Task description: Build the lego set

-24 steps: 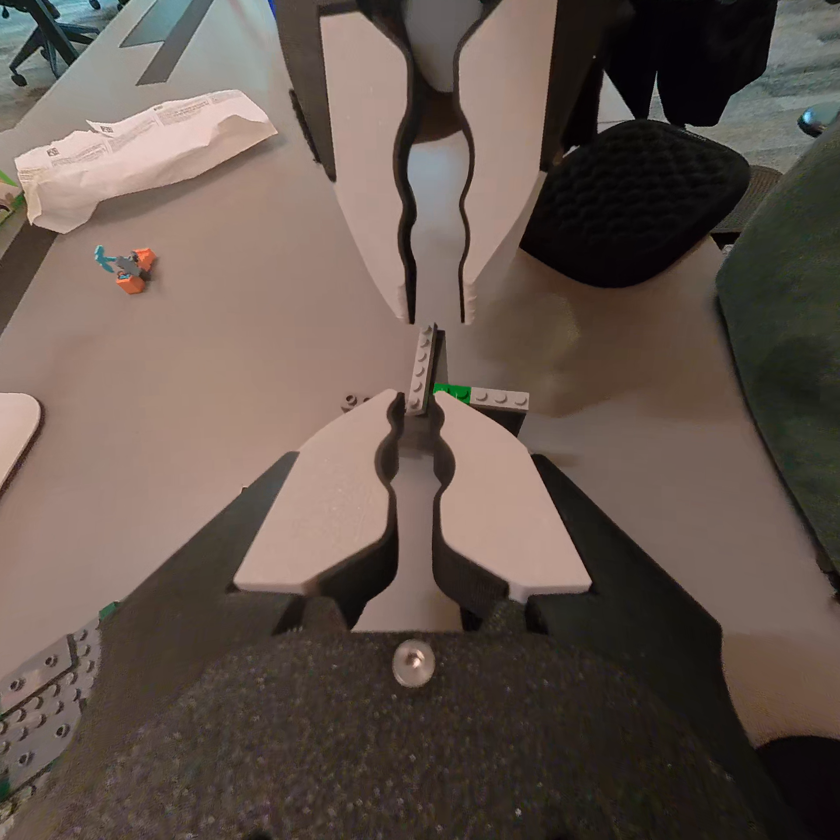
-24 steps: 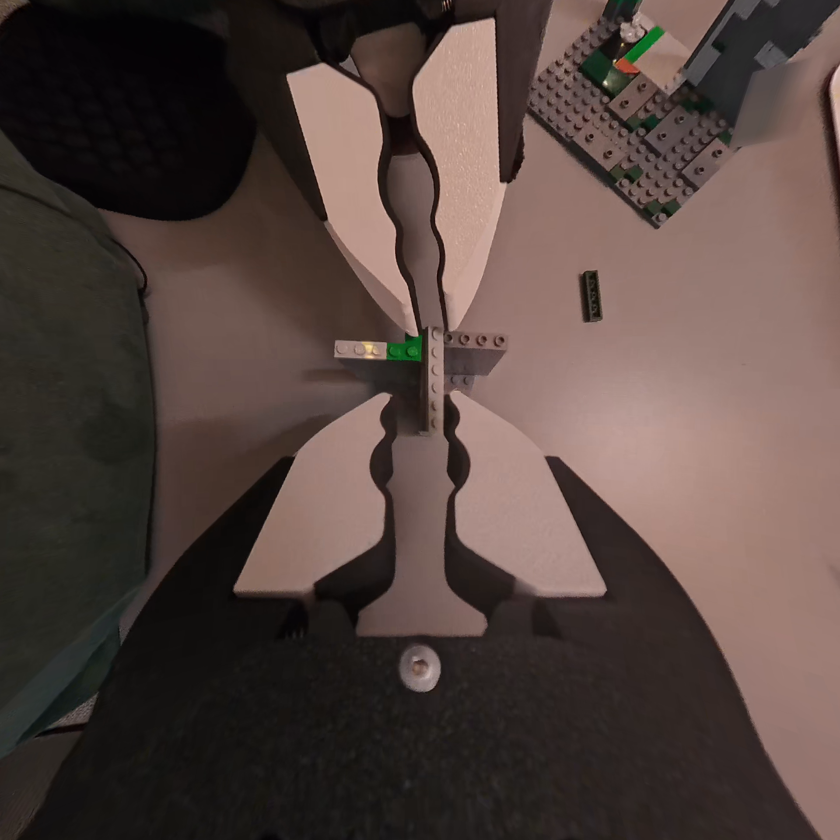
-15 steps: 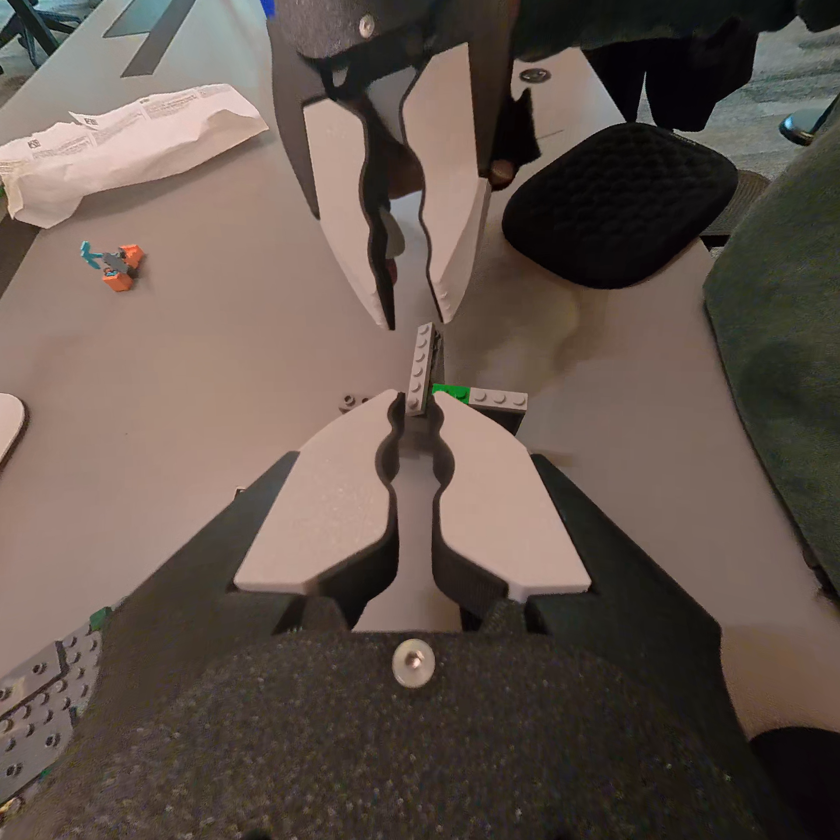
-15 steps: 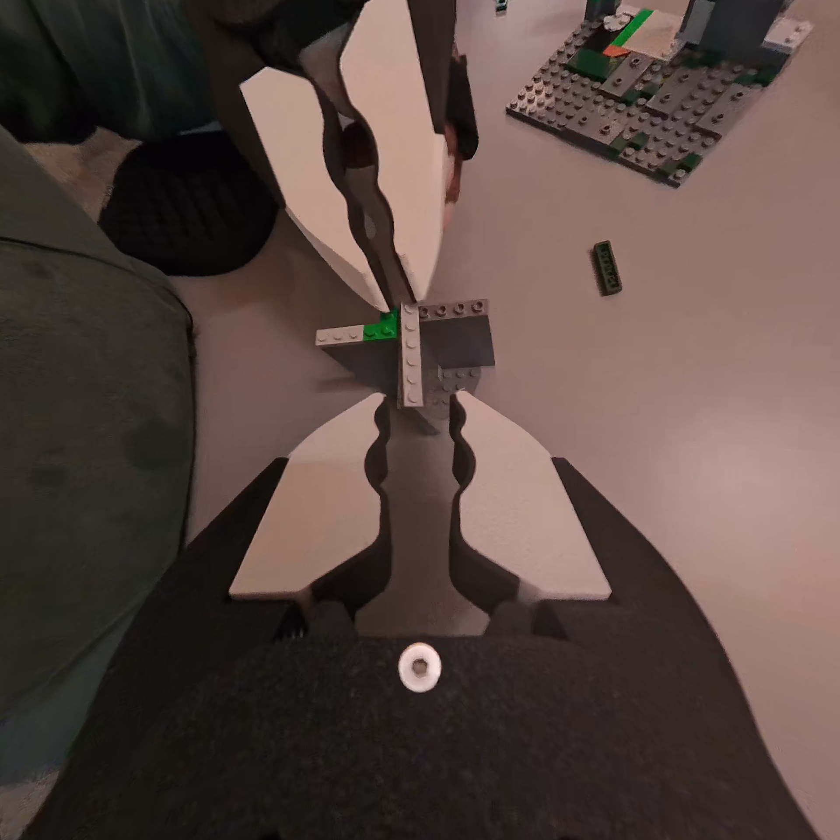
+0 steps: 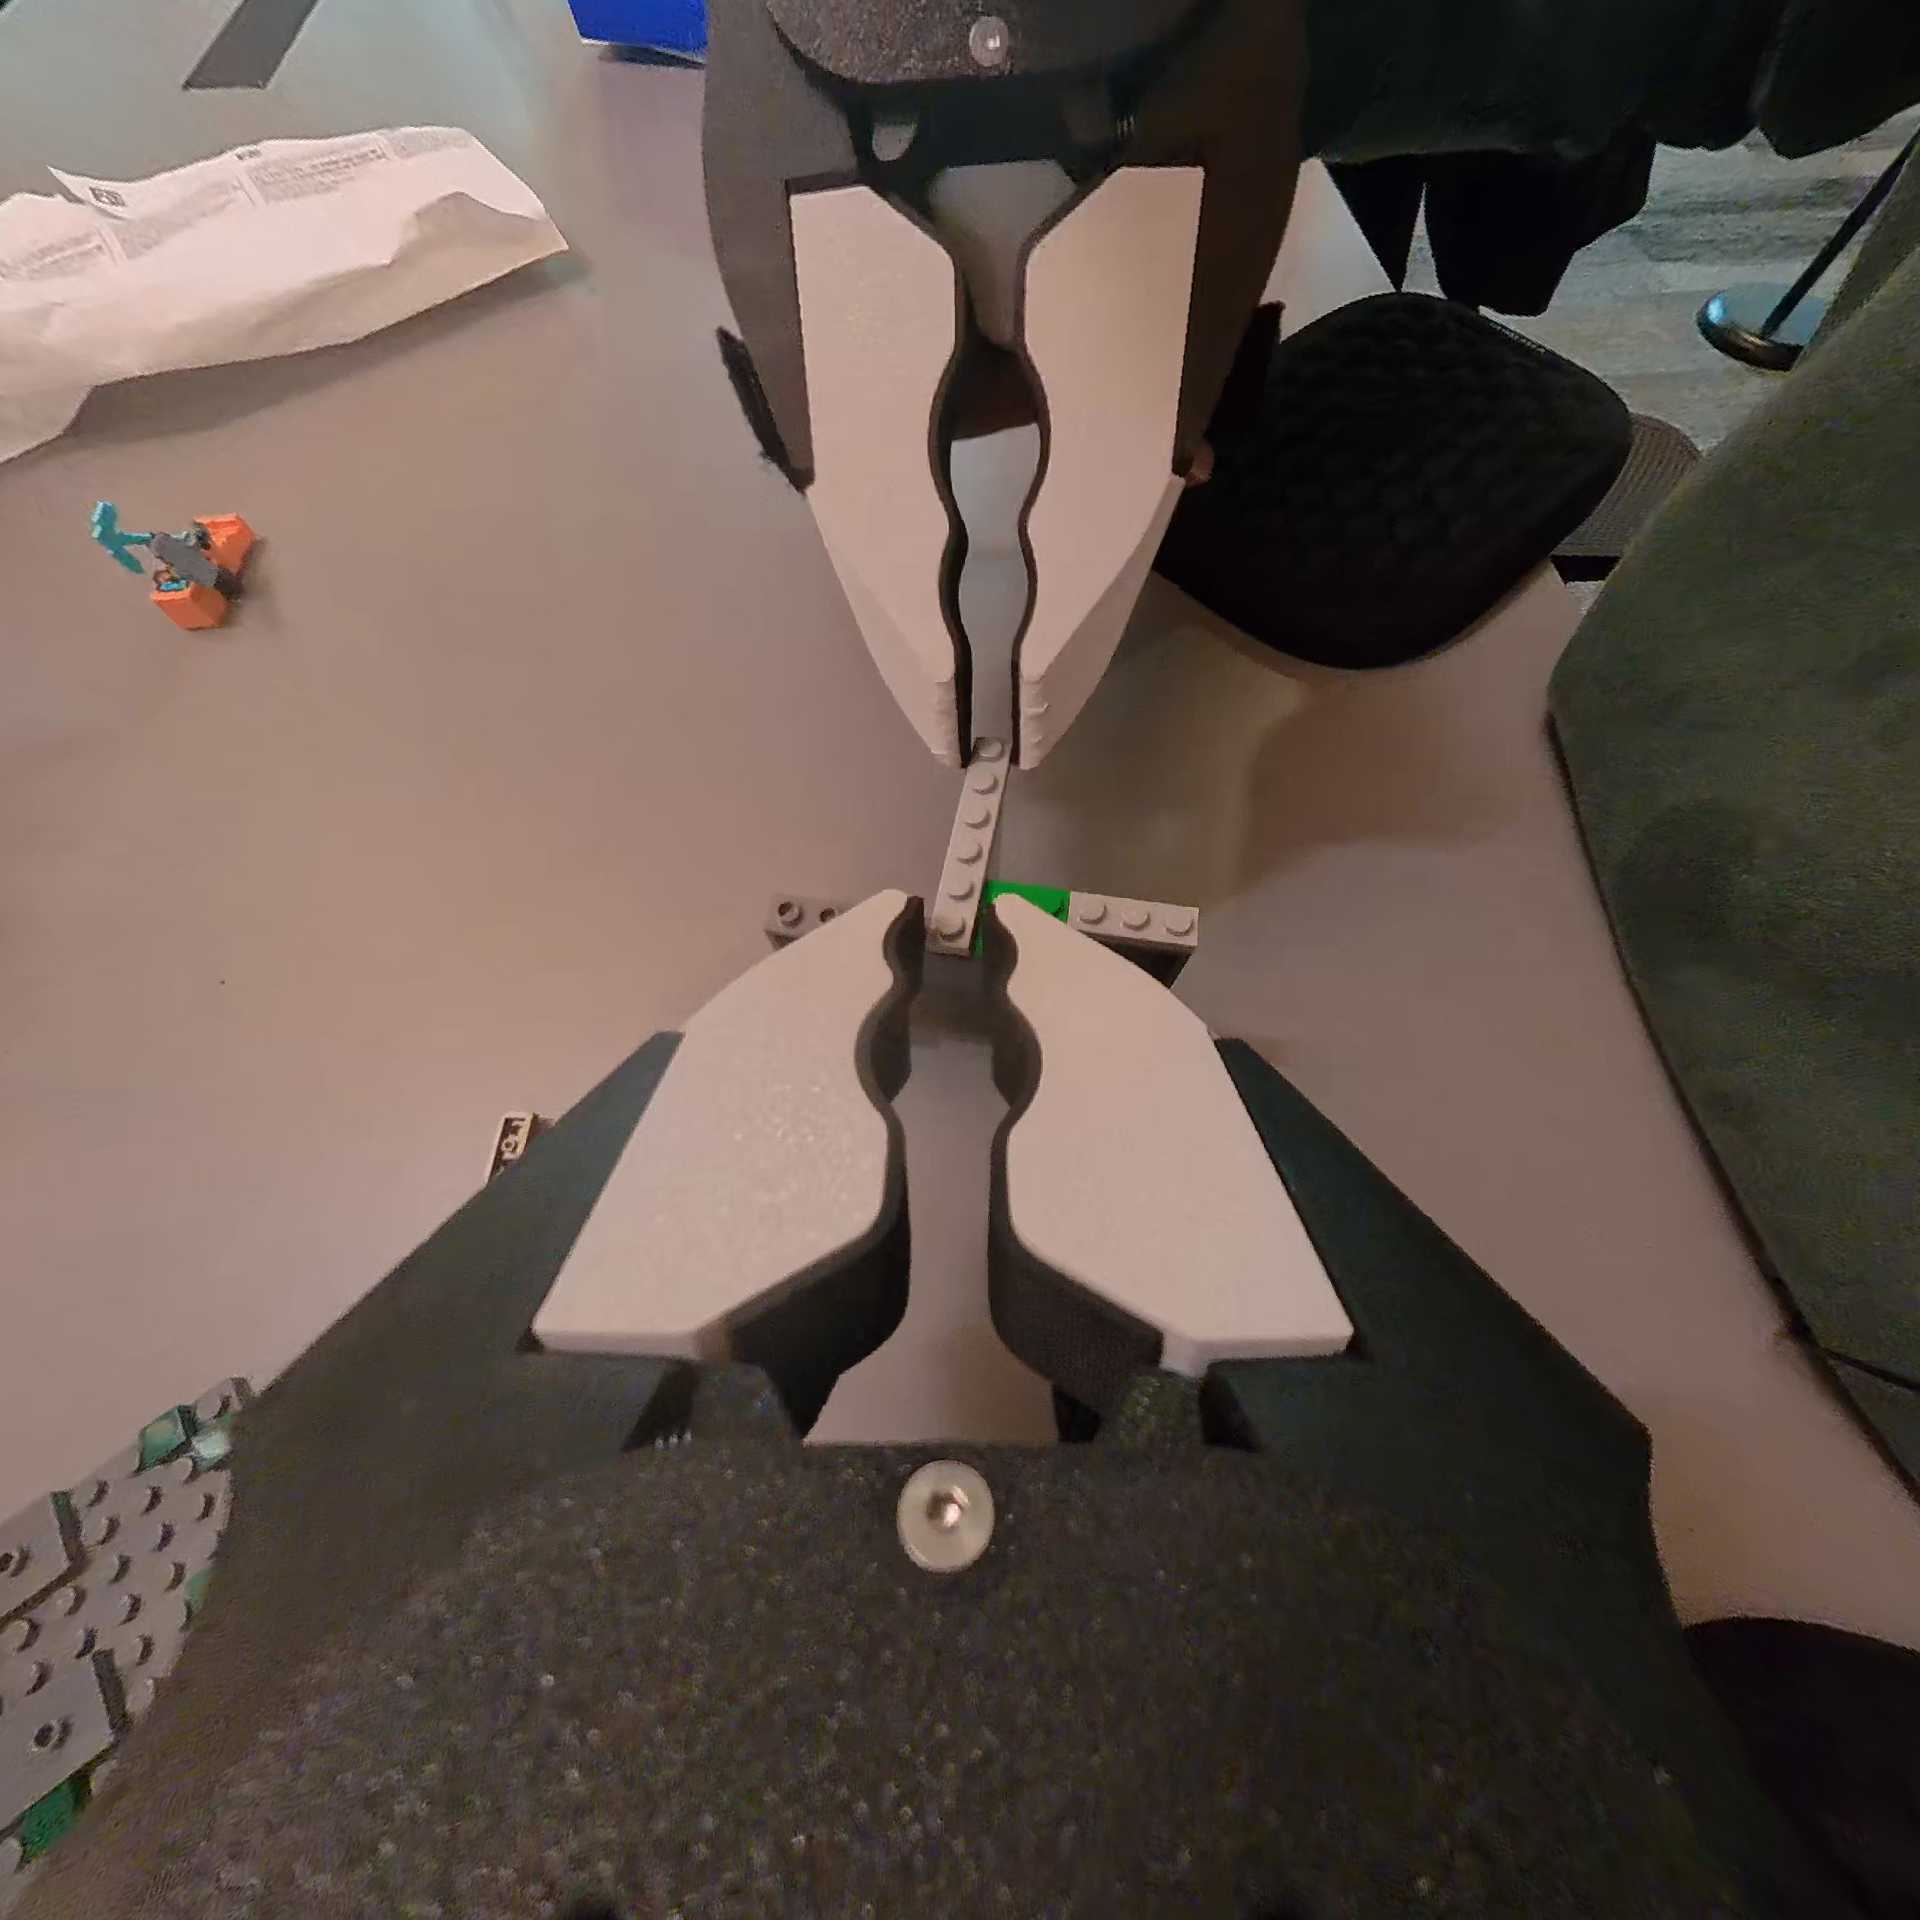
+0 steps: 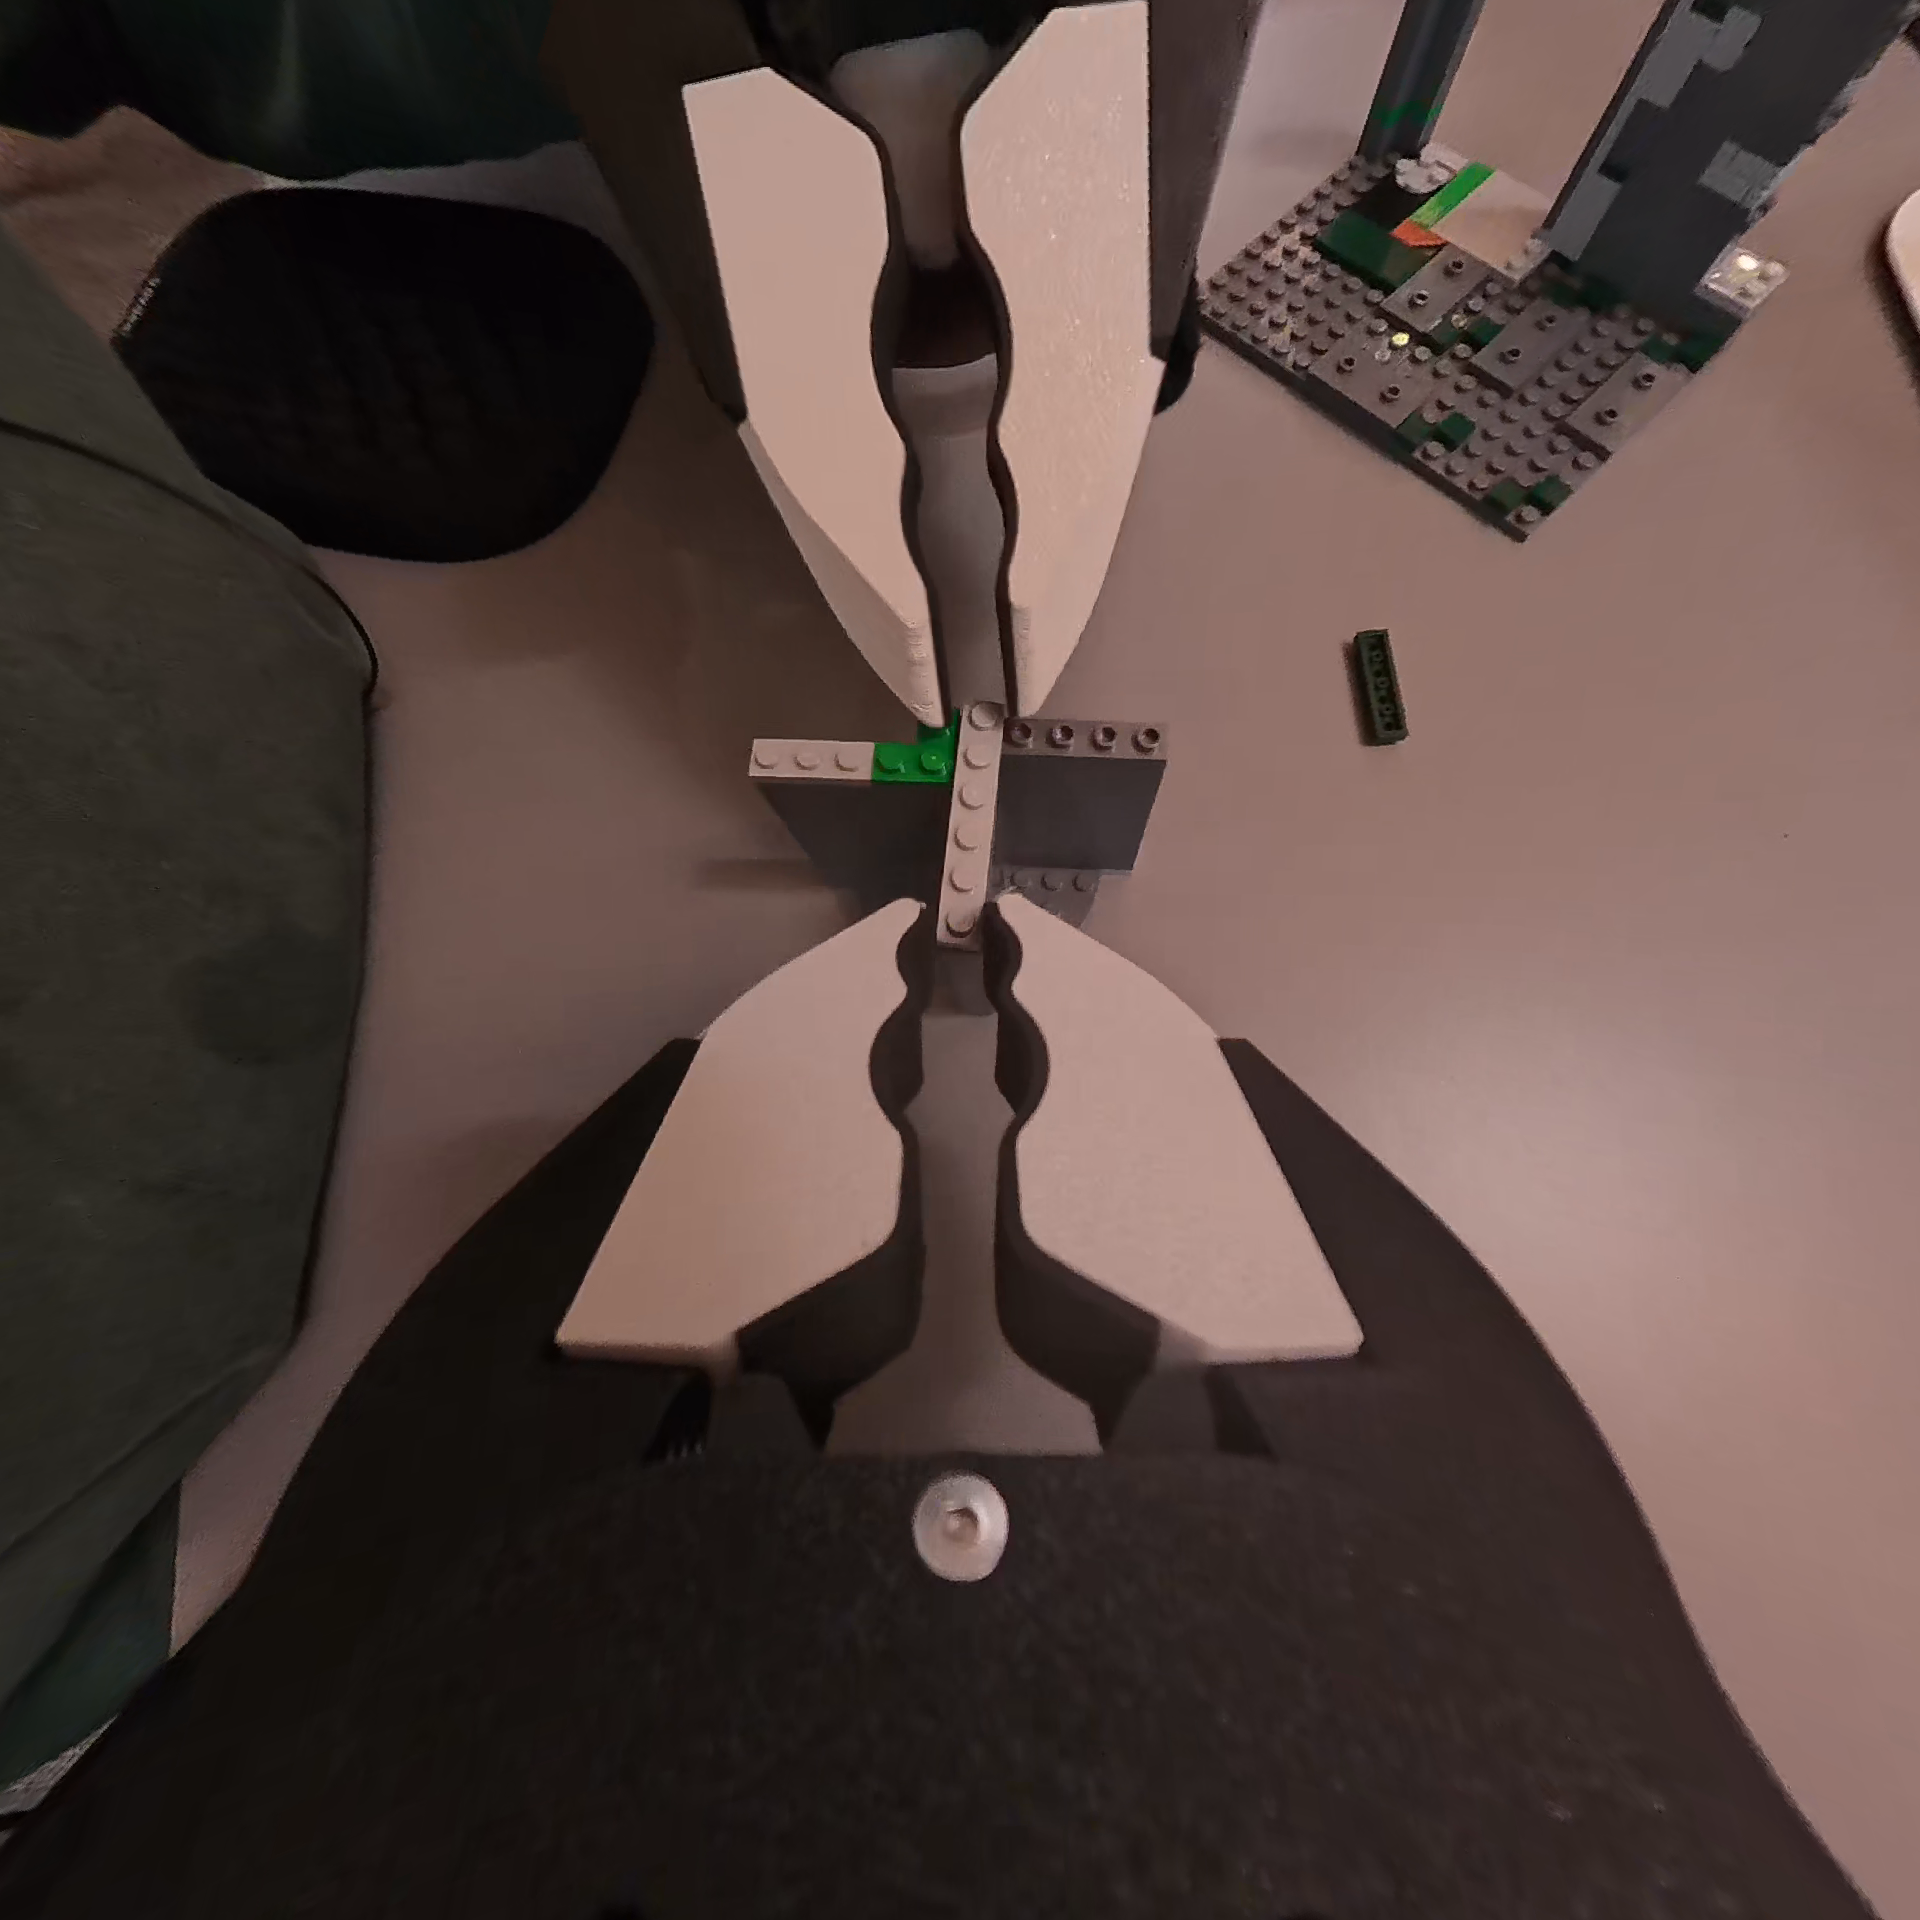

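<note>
A long light grey plate point(image 5: 971, 831) lies across a small assembly point(image 6: 1081, 795) of dark grey bricks with a green piece point(image 6: 909, 764) and a short grey plate point(image 6: 805, 758). My left gripper point(image 5: 956, 925) is shut on the long plate's near end. My right gripper point(image 6: 961, 914) faces it from the other side and is shut on the opposite end. Each gripper also shows in the other's view, the right point(image 5: 987, 743) and the left point(image 6: 977, 717). The left fingers point(image 5: 790, 1091) hide most of the assembly in the left wrist view.
A grey baseplate build with dark towers point(image 6: 1455, 343) stands at the right; its corner shows in the left wrist view point(image 5: 94, 1590). A dark green plate point(image 6: 1380, 686), a small orange and teal piece point(image 5: 182, 566), a white paper bag point(image 5: 239, 249) and a black cushion point(image 5: 1382, 478) are nearby. The tips of both grippers are at nearly the same place.
Half a second ago the right gripper was drawn back, tilted and wider open. It has come back in line and closed on the plate's end. The left gripper's hold is unchanged.
</note>
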{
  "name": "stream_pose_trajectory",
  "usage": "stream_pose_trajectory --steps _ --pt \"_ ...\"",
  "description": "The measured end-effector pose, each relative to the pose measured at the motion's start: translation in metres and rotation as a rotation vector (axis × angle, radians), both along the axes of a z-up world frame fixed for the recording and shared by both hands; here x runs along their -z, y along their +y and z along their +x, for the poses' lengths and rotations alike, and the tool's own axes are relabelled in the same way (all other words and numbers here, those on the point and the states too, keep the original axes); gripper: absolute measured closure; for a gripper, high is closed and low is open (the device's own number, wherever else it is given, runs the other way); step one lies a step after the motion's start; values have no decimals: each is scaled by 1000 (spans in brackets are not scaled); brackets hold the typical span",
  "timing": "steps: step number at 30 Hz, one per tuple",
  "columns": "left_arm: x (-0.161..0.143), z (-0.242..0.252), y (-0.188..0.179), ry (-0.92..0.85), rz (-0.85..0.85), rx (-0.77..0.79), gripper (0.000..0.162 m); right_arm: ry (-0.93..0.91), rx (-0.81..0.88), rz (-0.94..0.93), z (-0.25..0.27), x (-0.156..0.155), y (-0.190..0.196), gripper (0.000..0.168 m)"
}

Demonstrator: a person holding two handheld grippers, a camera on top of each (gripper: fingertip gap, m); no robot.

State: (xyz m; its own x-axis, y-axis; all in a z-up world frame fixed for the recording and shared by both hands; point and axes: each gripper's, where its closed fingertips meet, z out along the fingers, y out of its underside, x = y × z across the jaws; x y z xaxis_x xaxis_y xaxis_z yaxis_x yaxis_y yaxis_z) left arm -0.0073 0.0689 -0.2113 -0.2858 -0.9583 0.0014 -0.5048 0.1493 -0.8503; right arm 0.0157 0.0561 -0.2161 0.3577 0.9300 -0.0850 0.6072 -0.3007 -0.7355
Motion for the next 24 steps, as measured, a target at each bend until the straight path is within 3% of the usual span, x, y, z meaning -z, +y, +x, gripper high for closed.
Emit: stream_pose_trajectory --steps 17,24 --pt "-1 0 0 30 9 15 153 33 15 2 -1 -13 2 158" --pt "-2 0 0 29 14 21 155 4 27 4 -10 -11 7 166"
